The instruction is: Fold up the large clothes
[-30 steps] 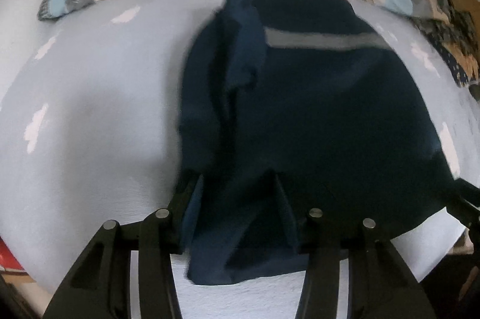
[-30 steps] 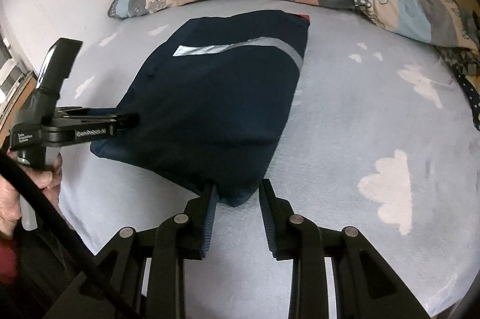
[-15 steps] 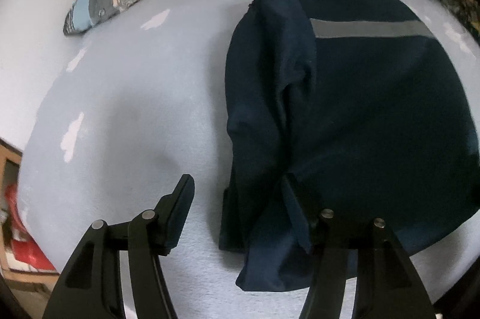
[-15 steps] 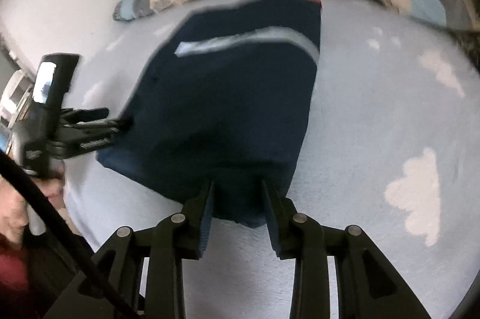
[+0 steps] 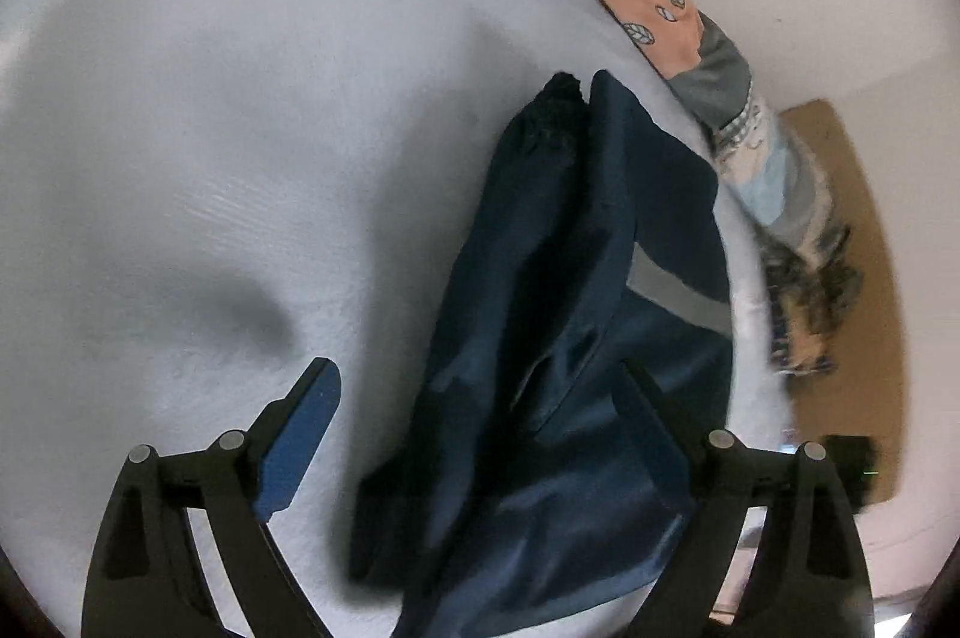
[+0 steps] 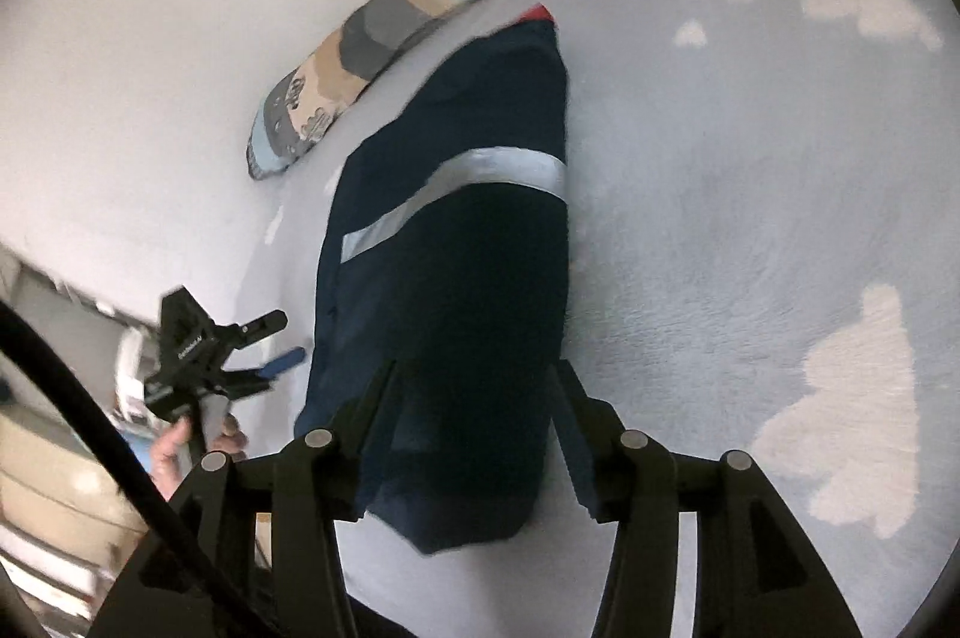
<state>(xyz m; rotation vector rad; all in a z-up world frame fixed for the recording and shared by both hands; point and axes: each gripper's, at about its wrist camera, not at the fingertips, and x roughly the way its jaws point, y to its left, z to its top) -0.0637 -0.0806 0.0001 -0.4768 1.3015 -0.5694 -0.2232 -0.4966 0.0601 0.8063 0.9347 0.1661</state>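
A navy garment (image 6: 456, 278) with a grey reflective stripe (image 6: 468, 176) lies folded on a pale blue bed. It also shows in the left wrist view (image 5: 558, 338), bunched lengthwise. My left gripper (image 5: 480, 386) is open, with the garment's near end lying between its fingers. My right gripper (image 6: 474, 386) is open over the garment's near edge. The left gripper also shows in the right wrist view (image 6: 270, 344), open, beside the garment's left edge.
A patchwork bolster (image 6: 420, 8) runs along the wall at the bed's far edge; it also shows in the left wrist view (image 5: 708, 62). The blanket (image 6: 750, 218) has white cloud shapes. A brown board (image 5: 852, 278) lies beyond the bed. Shelving (image 6: 54, 458) stands at the left.
Both grippers have opened and let go of the garment, which now lies flat. Both views have swung and tilted, the left gripper pulling off to the garment's left side.
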